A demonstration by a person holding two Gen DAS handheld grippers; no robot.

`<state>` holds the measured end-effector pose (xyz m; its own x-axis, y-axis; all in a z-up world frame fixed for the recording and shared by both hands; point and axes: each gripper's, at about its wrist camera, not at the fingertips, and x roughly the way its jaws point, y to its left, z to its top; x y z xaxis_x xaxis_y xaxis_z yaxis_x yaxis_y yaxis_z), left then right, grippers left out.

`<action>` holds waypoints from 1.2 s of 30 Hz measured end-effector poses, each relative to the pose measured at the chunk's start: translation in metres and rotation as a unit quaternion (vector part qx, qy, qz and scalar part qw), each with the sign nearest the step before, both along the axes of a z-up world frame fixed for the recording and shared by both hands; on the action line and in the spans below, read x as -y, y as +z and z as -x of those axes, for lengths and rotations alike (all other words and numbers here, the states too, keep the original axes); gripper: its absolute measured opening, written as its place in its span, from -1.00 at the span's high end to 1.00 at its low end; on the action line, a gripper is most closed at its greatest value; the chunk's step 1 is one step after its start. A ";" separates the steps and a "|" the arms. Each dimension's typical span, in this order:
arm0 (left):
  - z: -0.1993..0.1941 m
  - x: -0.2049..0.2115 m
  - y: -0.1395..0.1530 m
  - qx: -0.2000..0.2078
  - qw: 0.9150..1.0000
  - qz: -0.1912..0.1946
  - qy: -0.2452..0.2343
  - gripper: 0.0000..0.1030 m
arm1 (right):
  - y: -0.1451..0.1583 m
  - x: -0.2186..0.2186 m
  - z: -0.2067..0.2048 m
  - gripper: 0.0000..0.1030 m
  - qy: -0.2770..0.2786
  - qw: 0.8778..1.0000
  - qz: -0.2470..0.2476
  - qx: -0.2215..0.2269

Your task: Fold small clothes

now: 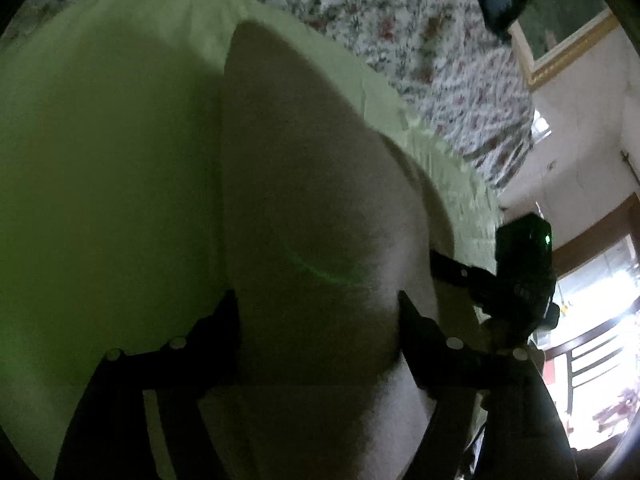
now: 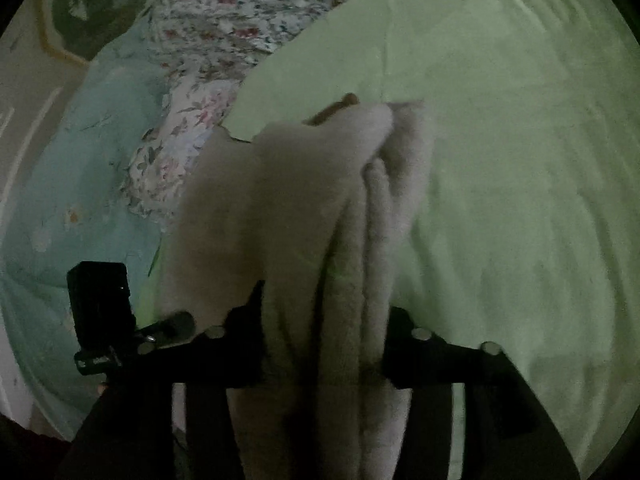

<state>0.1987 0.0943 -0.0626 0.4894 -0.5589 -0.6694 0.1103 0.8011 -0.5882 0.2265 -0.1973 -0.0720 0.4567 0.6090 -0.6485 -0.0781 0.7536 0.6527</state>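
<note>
Left gripper [image 1: 320, 312]: jaws clamped on the beige garment [image 1: 312, 200]; the cloth fills the gap
Right gripper [image 2: 324, 320]: pinching bunched folds of the same garment [image 2: 304, 208]
Garment: held over the green sheet [image 2: 500, 140]
Beyond: floral bedding [image 2: 224, 12]; teal cloth [image 2: 60, 180]

A fuzzy beige knit garment [image 2: 304, 208] lies over a pale green sheet [image 2: 500, 140], beside white red-flowered bedding [image 2: 224, 12] and a teal blanket [image 2: 72, 168].
</note>
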 end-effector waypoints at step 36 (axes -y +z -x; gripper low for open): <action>0.004 0.009 0.042 0.041 0.989 -0.131 0.060 -0.38 | 0.058 0.040 -0.013 0.48 -0.103 0.989 0.079 0.066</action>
<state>0.1943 0.0857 -0.0210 0.6007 -0.3056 -0.7388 0.0443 0.9354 -0.3509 0.2397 -0.2369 -0.0143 0.6474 0.3906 -0.6544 0.0110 0.8538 0.5206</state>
